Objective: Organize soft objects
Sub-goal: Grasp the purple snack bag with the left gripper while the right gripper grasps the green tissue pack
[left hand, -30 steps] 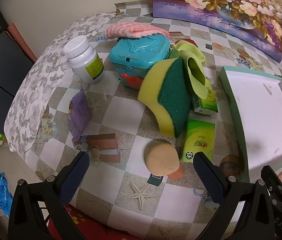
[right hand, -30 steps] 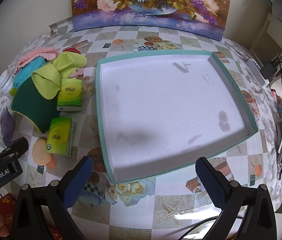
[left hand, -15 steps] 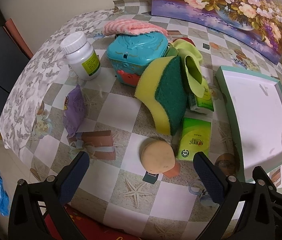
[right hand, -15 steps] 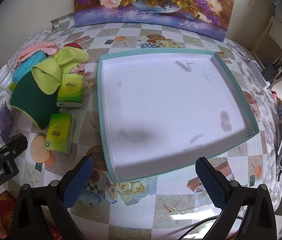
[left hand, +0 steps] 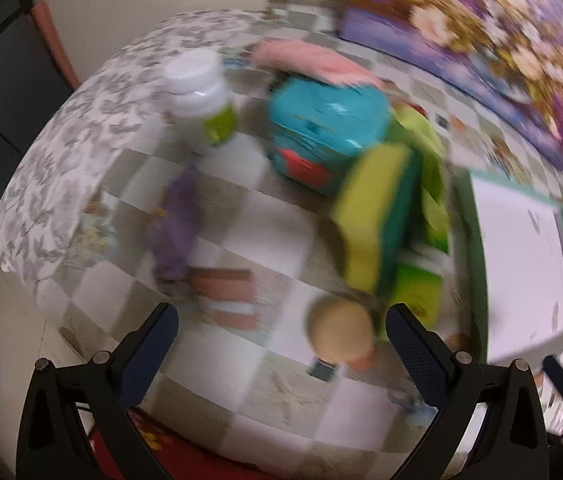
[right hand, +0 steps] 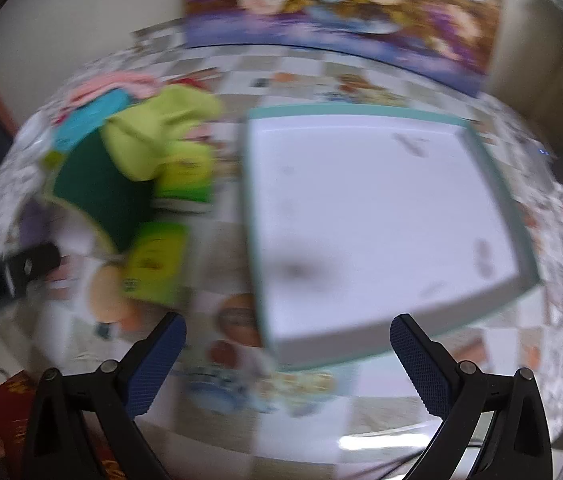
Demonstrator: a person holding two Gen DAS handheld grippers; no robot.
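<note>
Left wrist view, heavily motion-blurred: the left gripper (left hand: 281,332) hangs above the near edge of the counter (left hand: 241,216), its jaws spread wide with nothing between them. Just ahead of the right fingertip, at about 1 o'clock, lies a round tan sponge (left hand: 339,330). Beyond it, a yellow-and-green scouring sponge (left hand: 377,216) stands tilted on edge, leaning toward a teal box (left hand: 327,126) at 12 o'clock. A pink cloth (left hand: 313,60) is draped over the top of that box. A lime-green cloth (left hand: 429,160) hangs beside the sponge at 1 o'clock, and a green tissue pack (left hand: 421,292) lies beneath it. A white bottle (left hand: 201,92) stands upright at 11 o'clock, with a purple packet (left hand: 177,220) nearer, at 10 o'clock. A white tray (left hand: 521,264) with a teal rim sits at 3 o'clock, well apart from the pile.

Right wrist view, also blurred: the right gripper (right hand: 287,340) hovers over the near edge of the tray (right hand: 373,216), jaws wide and holding nothing. The tray fills 12 to 2 o'clock. The soft things lie at 10 o'clock, left of the tray: lime-green cloth (right hand: 153,132), scouring sponge (right hand: 101,188), two tissue packs (right hand: 157,264), tan sponge (right hand: 107,292). The left gripper's black tip (right hand: 13,272) pokes in at 9 o'clock.
</note>
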